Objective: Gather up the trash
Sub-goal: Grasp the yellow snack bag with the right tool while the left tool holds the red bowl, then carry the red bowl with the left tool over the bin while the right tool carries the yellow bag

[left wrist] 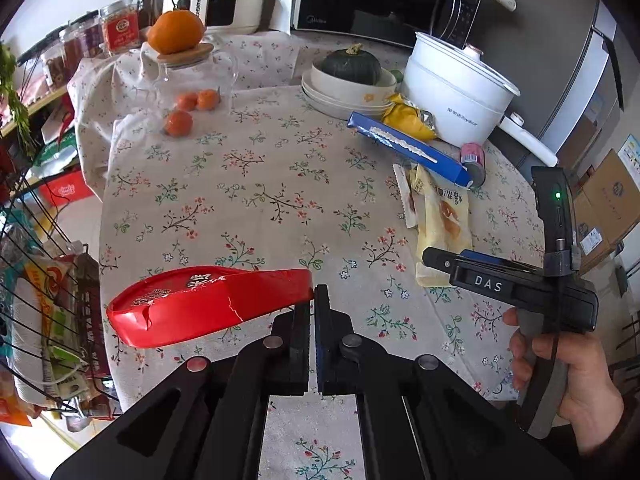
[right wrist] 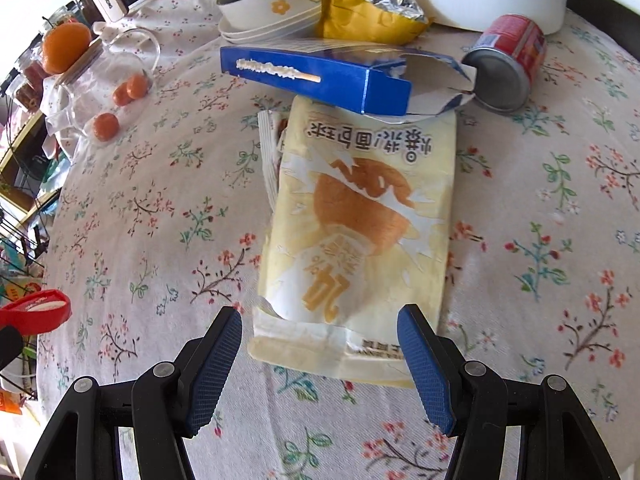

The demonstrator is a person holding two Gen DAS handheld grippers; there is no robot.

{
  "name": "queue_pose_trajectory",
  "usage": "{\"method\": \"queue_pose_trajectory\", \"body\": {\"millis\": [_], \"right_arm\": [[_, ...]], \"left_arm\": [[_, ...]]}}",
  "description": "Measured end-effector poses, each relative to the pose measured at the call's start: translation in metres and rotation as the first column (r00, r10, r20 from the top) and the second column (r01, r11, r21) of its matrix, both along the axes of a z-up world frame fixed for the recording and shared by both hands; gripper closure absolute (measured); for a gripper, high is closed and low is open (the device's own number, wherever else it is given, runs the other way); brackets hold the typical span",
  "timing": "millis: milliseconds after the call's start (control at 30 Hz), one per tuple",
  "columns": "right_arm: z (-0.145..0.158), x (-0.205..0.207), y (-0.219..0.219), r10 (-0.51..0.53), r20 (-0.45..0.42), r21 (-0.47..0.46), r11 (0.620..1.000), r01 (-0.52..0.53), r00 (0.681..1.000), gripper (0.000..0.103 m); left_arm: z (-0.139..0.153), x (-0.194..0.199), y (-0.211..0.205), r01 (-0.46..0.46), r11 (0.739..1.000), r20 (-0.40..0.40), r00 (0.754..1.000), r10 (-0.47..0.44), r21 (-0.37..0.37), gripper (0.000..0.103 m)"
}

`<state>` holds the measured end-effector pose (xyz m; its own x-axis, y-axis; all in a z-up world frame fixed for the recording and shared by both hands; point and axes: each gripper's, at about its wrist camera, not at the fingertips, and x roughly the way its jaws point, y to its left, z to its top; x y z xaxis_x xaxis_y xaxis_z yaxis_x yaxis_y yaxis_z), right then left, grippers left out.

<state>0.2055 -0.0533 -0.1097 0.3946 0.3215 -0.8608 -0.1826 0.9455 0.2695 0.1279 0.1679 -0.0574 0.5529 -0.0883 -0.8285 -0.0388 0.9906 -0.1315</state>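
Yellow bread wrapper (right wrist: 356, 236) lies flat on the counter (right wrist: 160, 220), just ahead of my spread right claw (right wrist: 320, 344). Light, limp, slippery; I'd pinch its near edge. Left claw (left wrist: 313, 300) pinches red packet (left wrist: 208, 304).

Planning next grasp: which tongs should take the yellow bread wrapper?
Right. The right tongs are open, straddling the yellow bread wrapper's near end; the left tongs are shut on a red wrapper.

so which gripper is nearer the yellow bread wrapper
Right. The right gripper hangs open just over the yellow bread wrapper's near end; the left gripper, shut on a red wrapper, is off to its left.
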Motion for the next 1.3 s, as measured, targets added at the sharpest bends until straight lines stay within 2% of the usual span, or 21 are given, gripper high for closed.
{"method": "queue_pose_trajectory", "body": {"millis": [167,233,300,367,433,500,600,933,1300], "right_arm": [[-0.014,0.009,0.010,-0.017,0.008,-0.034,0.999,0.017,1.000,0.034],[-0.013,0.010,0.012,-0.014,0.036,-0.058,0.998,0.017,0.999,0.038],[-0.013,0.011,0.012,-0.010,0.044,-0.088,0.996,0.013,0.999,0.052],[-0.014,0.011,0.009,-0.010,0.053,-0.120,0.993,0.016,0.999,0.082],[-0.014,0.012,0.002,-0.008,0.021,-0.074,0.997,0.010,1.000,0.099],[-0.014,0.010,-0.004,-0.013,-0.007,-0.046,0.999,0.013,1.000,0.099],[-0.009,0.004,-0.011,0.001,-0.018,-0.054,0.999,-0.002,1.000,0.100],[0.023,-0.025,-0.045,0.055,-0.005,-0.081,0.995,-0.055,0.998,0.101],[0.046,-0.046,-0.117,-0.024,0.008,-0.102,0.994,0.025,1.000,0.101]], "left_arm": [[-0.002,0.000,-0.001,0.010,1.000,-0.003,1.000,-0.010,0.014,0.102],[-0.002,0.000,-0.003,0.014,1.000,-0.003,1.000,-0.014,0.018,0.102],[-0.001,0.001,-0.006,0.020,1.000,-0.003,1.000,-0.020,0.020,0.102],[-0.001,0.001,-0.010,0.029,0.999,-0.002,1.000,-0.029,0.023,0.102],[0.000,0.001,-0.015,0.037,0.999,-0.001,0.999,-0.037,0.028,0.102],[0.001,0.001,-0.021,0.045,0.999,-0.001,0.999,-0.045,0.029,0.102],[0.002,0.001,-0.031,0.062,0.998,0.004,0.998,-0.062,0.033,0.102],[0.001,0.005,-0.082,0.155,0.986,0.000,0.988,-0.156,0.057,0.102],[0.002,0.006,-0.157,0.285,0.956,0.001,0.958,-0.285,0.073,0.102]]}}
